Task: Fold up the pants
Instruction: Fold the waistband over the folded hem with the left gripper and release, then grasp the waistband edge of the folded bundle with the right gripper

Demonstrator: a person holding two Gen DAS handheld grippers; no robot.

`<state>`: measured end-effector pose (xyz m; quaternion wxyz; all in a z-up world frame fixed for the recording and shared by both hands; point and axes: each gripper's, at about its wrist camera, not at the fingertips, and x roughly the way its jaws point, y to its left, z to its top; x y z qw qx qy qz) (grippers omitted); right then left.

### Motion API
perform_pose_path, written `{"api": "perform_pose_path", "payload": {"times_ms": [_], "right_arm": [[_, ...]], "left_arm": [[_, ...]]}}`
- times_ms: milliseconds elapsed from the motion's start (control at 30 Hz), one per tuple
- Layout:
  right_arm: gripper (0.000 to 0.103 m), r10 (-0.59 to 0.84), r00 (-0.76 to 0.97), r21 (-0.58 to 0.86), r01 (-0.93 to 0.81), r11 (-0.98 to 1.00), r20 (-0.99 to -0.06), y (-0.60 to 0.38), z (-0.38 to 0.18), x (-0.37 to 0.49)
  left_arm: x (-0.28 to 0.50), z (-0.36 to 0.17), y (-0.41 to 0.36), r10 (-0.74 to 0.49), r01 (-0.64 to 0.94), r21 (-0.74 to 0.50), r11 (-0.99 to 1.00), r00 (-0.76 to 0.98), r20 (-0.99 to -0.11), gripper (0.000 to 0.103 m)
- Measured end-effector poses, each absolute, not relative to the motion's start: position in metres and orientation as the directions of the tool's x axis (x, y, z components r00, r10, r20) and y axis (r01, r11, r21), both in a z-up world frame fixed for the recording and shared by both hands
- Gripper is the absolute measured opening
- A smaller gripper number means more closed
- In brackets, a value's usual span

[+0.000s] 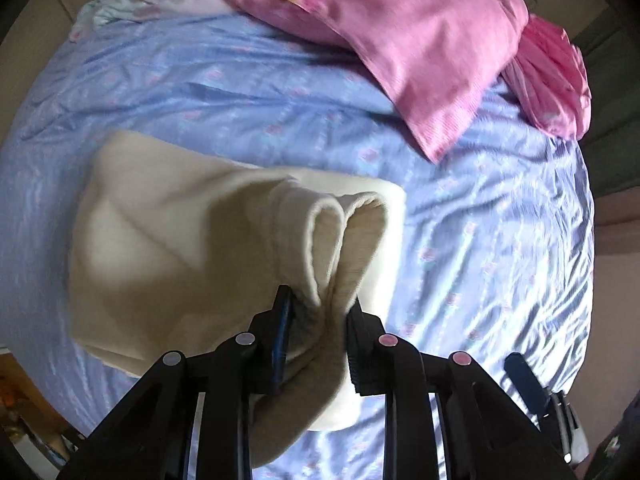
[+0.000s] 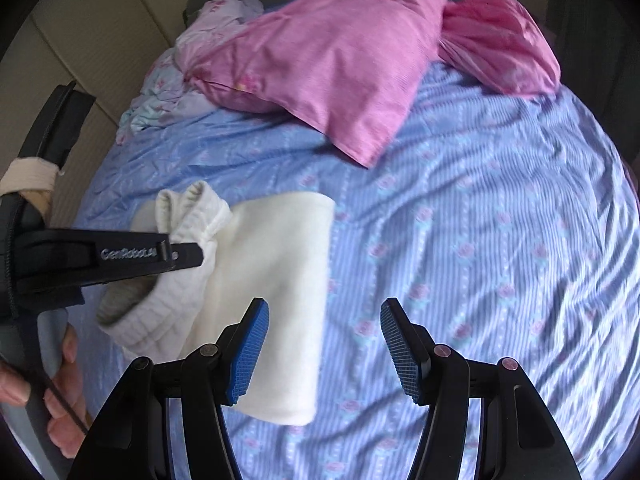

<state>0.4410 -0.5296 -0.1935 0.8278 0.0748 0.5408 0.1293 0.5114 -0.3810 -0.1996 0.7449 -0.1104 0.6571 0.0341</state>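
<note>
Pants (image 1: 192,216) lie part-folded, centre-left of frame; left gripper (image 1: 320,320) pinches the bunched cuffs, right gripper (image 2: 324,344) spread, empty. Final fold outstanding.

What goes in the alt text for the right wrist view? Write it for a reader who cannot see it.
The left gripper pinches the bunched end of cream pants lying partly folded on a blue flowered bedsheet. The right gripper hangs open and empty in the foreground. A pink pillow lies at the far end.

Blue floral bed (image 2: 500,220) bears cream pants (image 2: 280,280) and pink pillows (image 2: 332,68)
</note>
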Motion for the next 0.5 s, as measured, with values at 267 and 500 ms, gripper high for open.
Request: {"api": "perform_pose_path", "payload": {"times_ms": [267, 500], "right_arm": [[0.060, 0.281, 0.380, 0.283, -0.050, 0.958, -0.881, -0.561, -0.199, 0.444], [0.060, 0.331, 0.406, 0.315, -0.106, 0.943, -0.852, -0.546, -0.188, 0.443]], "left_arm": [[0.500, -0.166, -0.409, -0.195, -0.035, -0.208, 0.978, 0.222, -0.955, 0.048], [0.455, -0.138, -0.340, -0.073, 0.002, -0.078, 0.997, 0.369, -0.926, 0.063]]}}
